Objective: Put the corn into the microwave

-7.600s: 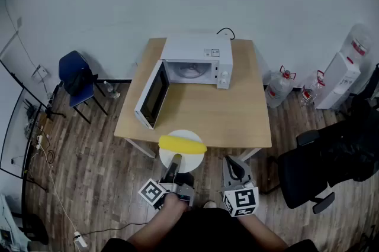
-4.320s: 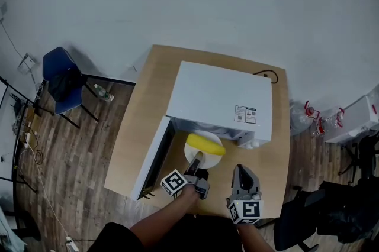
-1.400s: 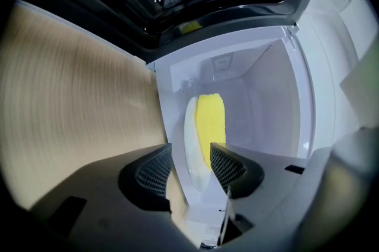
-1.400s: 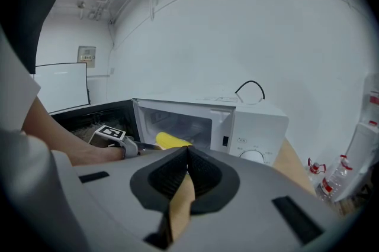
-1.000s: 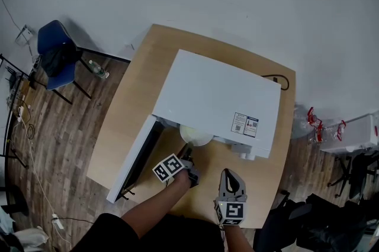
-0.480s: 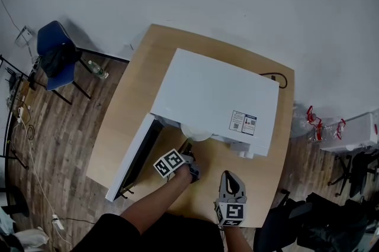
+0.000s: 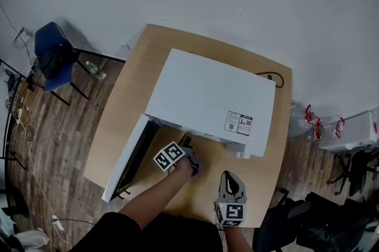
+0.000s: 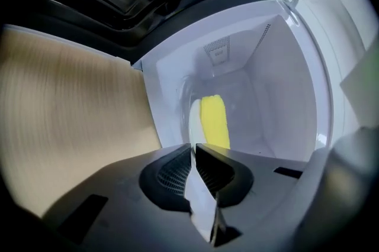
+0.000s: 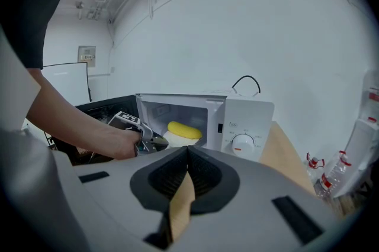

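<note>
- Out to the left of the microwave (image 7: 207, 97), its door (image 7: 127, 156) hangs wide open and reaches toward the front edge of the table (image 7: 145, 64). That's a long edge to steer clear of on any pull-back.
- At the microwave's mouth, the left tool (image 7: 187, 142) is clenched now, where a second ago its jaws stood apart. Its nose sits right at the near rim of the plate (image 8: 195, 119), though I cannot tell whether it nips that rim.
- And the plate has gone in! A second ago its rim poked out below the microwave's top edge in the head view, and now that view shows none of it.
- Inside the microwave, the corn (image 8: 214, 122) lies on the plate, clear of both side walls and with space behind it. I'd call the placing as good as done.
- In front of the microwave's right half, the right tool (image 7: 230, 178) hangs clenched on nothing, well clear of the mouth.
- Bare table runs along the microwave's front between the two tools, so there's open room to back the left tool straight out.
</note>
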### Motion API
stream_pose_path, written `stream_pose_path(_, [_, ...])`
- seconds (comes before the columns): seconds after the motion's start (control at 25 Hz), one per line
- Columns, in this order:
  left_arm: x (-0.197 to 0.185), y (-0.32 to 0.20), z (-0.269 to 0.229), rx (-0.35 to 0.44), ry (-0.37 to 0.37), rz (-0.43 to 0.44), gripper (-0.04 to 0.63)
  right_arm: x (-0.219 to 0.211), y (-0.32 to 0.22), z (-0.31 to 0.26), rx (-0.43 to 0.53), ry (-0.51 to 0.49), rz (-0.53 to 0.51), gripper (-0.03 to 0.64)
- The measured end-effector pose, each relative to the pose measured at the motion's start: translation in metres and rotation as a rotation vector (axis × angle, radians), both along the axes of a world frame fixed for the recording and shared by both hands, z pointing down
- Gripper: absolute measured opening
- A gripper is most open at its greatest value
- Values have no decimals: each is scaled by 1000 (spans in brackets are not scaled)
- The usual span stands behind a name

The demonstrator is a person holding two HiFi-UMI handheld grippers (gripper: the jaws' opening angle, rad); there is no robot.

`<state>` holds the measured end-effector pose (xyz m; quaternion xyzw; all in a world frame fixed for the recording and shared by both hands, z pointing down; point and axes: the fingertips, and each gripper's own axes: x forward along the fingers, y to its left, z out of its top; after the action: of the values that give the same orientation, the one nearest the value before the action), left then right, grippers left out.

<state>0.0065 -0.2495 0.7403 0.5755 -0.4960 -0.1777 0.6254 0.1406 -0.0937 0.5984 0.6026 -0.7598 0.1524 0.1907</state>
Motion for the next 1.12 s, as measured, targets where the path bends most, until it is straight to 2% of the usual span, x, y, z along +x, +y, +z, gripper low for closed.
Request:
stream_pose_path(0.16, [3,-1,0,11,-1,15,32,3,-1,1,-5,-1,1,60])
stream_pose_path(0.28, [3,1,-6,49,-59,69,34,2,-2,0,-1,7,-4,60])
stream_pose_path(0.36, [3,5,-13,101,-161,142,34,1,-1,1,2,14,-12,60])
stream_pose_path(0.48, [4,11,-21,176,-350,268,38,-1,3,1,4,13,-14,60])
stream_pose_path(0.56, [7,13,-24,224,-455,343,66,-1,5,2,2,11,-8,60])
stream_pose_path(0.68, [13,13,-26,285,-577,426,95,1,9,3,0,12,-2,60])
stream_pose_path(0.8, [18,11,-27,326,-674,477,95,3,13,3,-2,9,6,60])
stream_pose_path(0.92, [23,5,-24,358,-724,508,98,9,16,5,-7,10,16,60])
stream_pose_path(1.12, [27,0,-14,353,-755,535,130,20,18,10,-18,6,36,60])
